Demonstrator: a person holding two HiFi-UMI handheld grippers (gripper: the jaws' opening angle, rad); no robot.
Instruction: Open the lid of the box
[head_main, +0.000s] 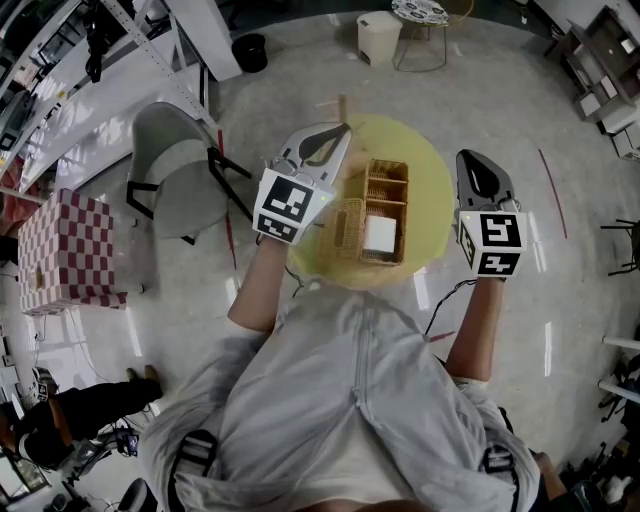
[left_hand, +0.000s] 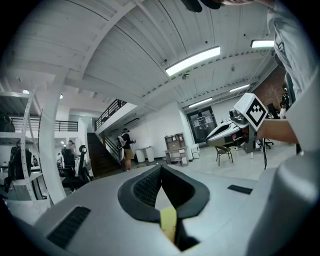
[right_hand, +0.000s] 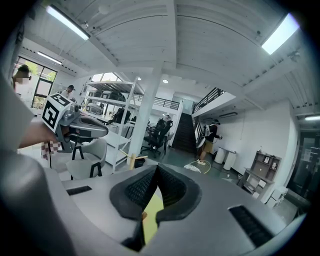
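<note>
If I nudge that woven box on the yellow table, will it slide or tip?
Probably slides rather than tips: the woven box looks low and broad on the yellow table. Likely light and fairly stiff, being thin open weave.

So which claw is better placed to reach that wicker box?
Left, probably: the left claw is over the yellow table, close beside the wicker box, while the right claw sits out past the table's rim.

left claw (head_main: 343, 131), right claw (head_main: 469, 159): grey | cubes (head_main: 290, 205): black-white | shirt (head_main: 350, 400): pale grey
</note>
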